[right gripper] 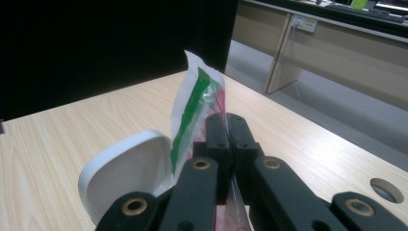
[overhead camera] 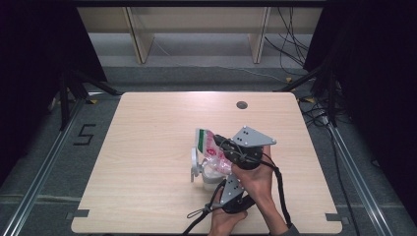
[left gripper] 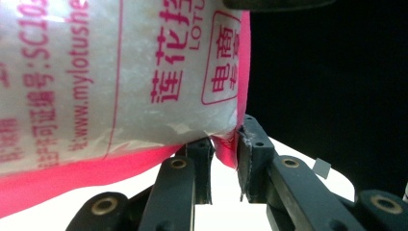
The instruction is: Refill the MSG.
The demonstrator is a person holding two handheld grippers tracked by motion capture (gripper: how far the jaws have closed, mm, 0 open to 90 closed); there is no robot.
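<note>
Near the front edge of the desk (overhead camera: 147,196), right of its middle, a plastic bag (overhead camera: 212,150) of white granules is held tilted over a white lidded container (overhead camera: 209,178). The left gripper (left gripper: 224,161) is seen with its jaws narrowed on the bag's pink bottom corner; the right gripper (right gripper: 226,126) is clamped tight on the bag's thin film below the green seal strip. The bag is judged soft, slippery and moderately heavy, its contents liable to shift, so the seamed edges are the safest holds. The container's mouth is covered by bag and hands, and whether granules are flowing cannot be told. Farther off, a cable hole (overhead camera: 241,104) lies near the far edge.
</note>
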